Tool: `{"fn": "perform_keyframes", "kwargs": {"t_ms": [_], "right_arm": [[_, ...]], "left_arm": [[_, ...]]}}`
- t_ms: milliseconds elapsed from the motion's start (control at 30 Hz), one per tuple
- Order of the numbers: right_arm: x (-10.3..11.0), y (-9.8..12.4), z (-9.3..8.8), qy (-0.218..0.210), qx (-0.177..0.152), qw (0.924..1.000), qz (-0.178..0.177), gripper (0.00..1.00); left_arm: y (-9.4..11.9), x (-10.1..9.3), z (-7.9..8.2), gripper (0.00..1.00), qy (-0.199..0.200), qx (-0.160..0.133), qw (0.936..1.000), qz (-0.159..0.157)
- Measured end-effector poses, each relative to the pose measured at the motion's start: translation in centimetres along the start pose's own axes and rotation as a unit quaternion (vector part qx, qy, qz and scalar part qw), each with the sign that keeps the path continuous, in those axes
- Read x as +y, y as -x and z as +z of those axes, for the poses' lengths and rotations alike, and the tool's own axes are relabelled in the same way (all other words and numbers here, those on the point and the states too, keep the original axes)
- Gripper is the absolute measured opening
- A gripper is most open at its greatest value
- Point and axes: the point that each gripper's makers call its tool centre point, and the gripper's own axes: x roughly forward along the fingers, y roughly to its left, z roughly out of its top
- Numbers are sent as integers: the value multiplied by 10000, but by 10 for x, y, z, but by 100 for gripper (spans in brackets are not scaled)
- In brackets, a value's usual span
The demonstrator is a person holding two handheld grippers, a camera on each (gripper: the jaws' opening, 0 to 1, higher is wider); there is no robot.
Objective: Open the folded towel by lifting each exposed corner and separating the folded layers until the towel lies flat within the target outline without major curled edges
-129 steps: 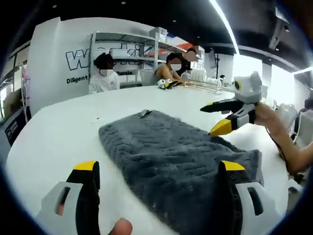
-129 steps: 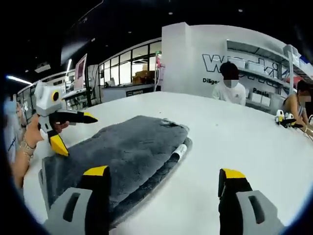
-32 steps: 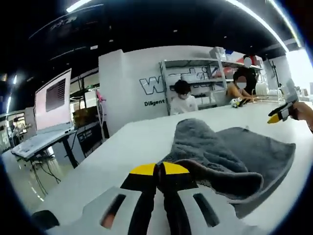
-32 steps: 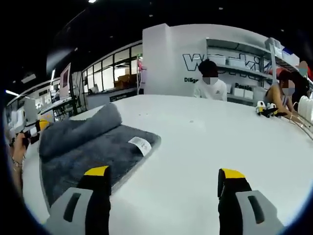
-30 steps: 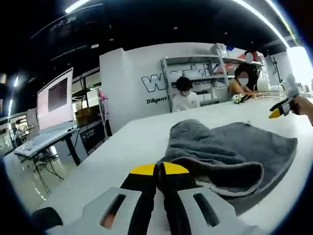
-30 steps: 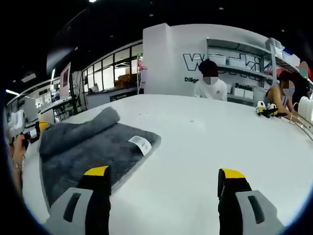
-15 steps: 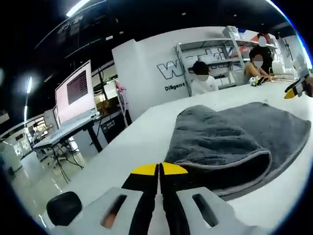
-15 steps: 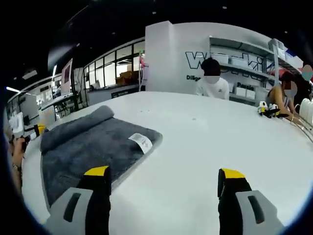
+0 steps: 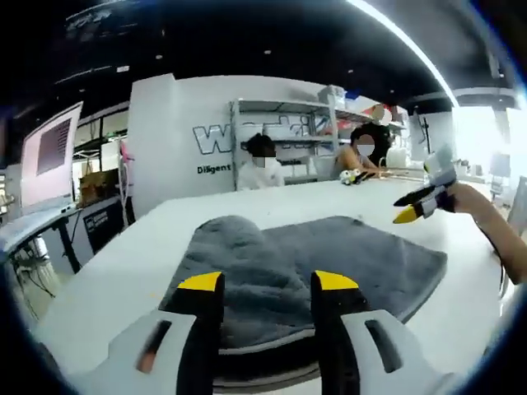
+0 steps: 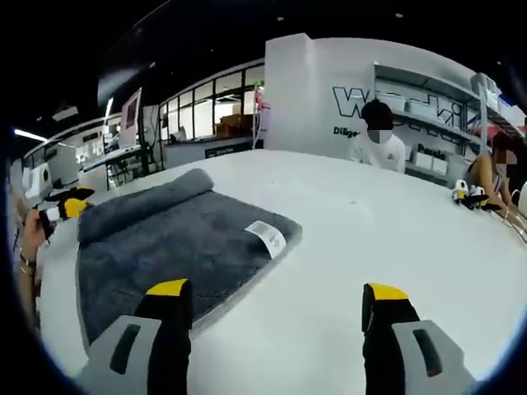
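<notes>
Half a second ago the left gripper's [image 9: 268,288] yellow-tipped jaws were pressed together on the towel edge; now they stand spread apart with that edge released. The grey fluffy towel [image 9: 329,263] lies on the white round table [image 10: 395,239], one side rolled over in a soft fold [image 10: 140,206] near the left gripper, a white label [image 10: 269,237] showing at its corner. The right gripper [image 10: 276,300] hovers over bare tabletop just beside the towel, jaws wide apart and empty. Seated people [image 10: 380,140] occupy the far side by metal shelving [image 9: 284,136].
</notes>
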Motion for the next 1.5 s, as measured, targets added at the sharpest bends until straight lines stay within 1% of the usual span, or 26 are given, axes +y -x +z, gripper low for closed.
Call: {"fn": "perform_keyframes", "kwargs": {"t_ms": [133, 200, 267, 367, 467, 567, 633, 700, 767, 833, 900, 967, 1067, 1100, 1133, 1167, 1200, 1300, 1367, 1467, 1500], "right_arm": [[7, -3, 0, 82, 28, 9999, 76, 85], [14, -5, -1, 172, 68, 9997, 153, 84], [21, -8, -1, 282, 85, 9993, 248, 81], [32, -10, -1, 361, 71, 9985, 410, 75], [47, -13, -2, 462, 75, 9968, 651, 69], [58, -17, -4, 528, 95, 9952, 824, 61], [65, -20, -6, 564, 127, 9937, 964, 56], [73, -21, -12, 609, 195, 9923, 1065, 50], [77, -22, -17, 720, 275, 9903, 1155, 45], [82, -23, -20, 807, 305, 9886, 1235, 34], [86, -22, -22, 691, 324, 9886, 1299, 29], [87, -20, -23, 740, 327, 9884, 1283, 26], [90, -18, -25, 828, 327, 9865, 1372, 8], [91, -17, -26, 845, 329, 9862, 1385, 4], [91, -17, -26, 856, 330, 9861, 1388, 4], [90, -15, -26, 800, 350, 9862, 1404, 4], [89, -14, -27, 681, 385, 9867, 1428, 4], [84, -9, -29, 535, 447, 9865, 1478, 4], [80, -5, -31, 464, 492, 9863, 1506, 4], [70, 0, -34, 442, 550, 9869, 1449, 3], [66, 2, -36, 462, 558, 9872, 1422, 3]], "left_arm": [[-15, -16, -12, 42, -353, 397, 9985, -116], [-22, -26, -21, 40, -625, 641, 9959, -162], [-27, -27, -27, 36, -934, 845, 9920, -40], [-32, -27, -35, 30, -1400, 1065, 9844, 111], [-38, -29, -41, 27, -1466, 1156, 9823, 126], [-38, -27, -42, 22, -1503, 1149, 9818, 161], [-38, -26, -41, 16, -1486, 1147, 9821, 185], [-38, -23, -39, 14, -1418, 1111, 9834, 196], [-37, -21, -36, 11, -1309, 1003, 9861, 217], [-36, -19, -32, 8, -1128, 885, 9894, 221], [-34, -15, -30, 7, -930, 818, 9921, 213], [-33, -12, -26, 6, -702, 657, 9951, 221], [-28, -4, -13, 5, -75, 241, 9995, 170], [-26, 0, -10, 5, 112, 132, 9997, 161], [-24, 6, -6, 5, 335, 1, 9993, 181], [-22, 11, -3, 5, 442, -73, 9988, 190], [-21, 15, -1, 5, 521, -125, 9984, 187], [-17, 25, 4, 5, 660, -226, 9973, 218], [-14, 32, 11, 5, 827, -405, 9954, 250], [-10, 42, 21, 5, 1068, -608, 9921, 254], [-8, 46, 23, 5, 1107, -637, 9915, 264]]}}
